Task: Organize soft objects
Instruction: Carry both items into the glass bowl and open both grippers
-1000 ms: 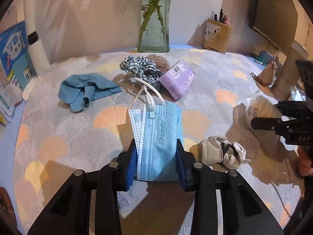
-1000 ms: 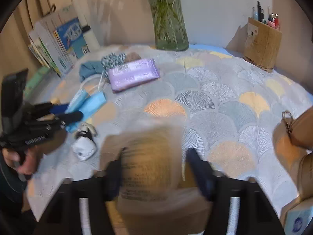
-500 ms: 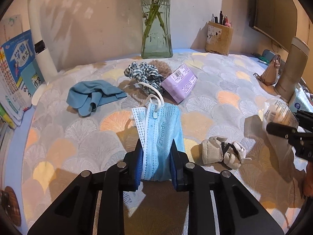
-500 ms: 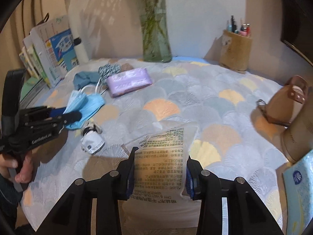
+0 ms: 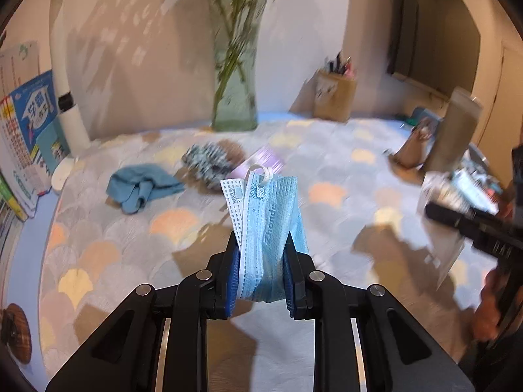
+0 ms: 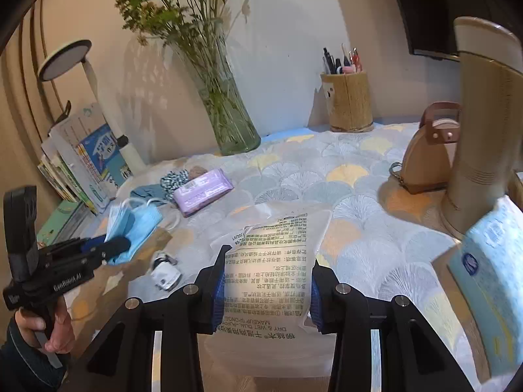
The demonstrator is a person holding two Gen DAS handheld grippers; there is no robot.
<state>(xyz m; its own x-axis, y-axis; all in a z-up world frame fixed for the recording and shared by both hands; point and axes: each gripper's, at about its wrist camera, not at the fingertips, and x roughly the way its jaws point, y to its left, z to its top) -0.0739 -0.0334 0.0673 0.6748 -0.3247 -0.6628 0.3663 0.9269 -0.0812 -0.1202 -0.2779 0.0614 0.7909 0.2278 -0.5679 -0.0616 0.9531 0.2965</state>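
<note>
Several soft items [image 6: 202,192] beside the glass vase [image 6: 228,121].

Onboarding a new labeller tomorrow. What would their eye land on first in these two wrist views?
First, the bunch of blue face masks pinched upright in the left gripper, front and centre of the left view and lifted off the scallop-print tablecloth. Next, the clear makeup sponge pouch with printed text, clamped in the right gripper, filling the lower middle of the right view. Behind both, the tall glass vase of green stems stands by the wall.
</note>
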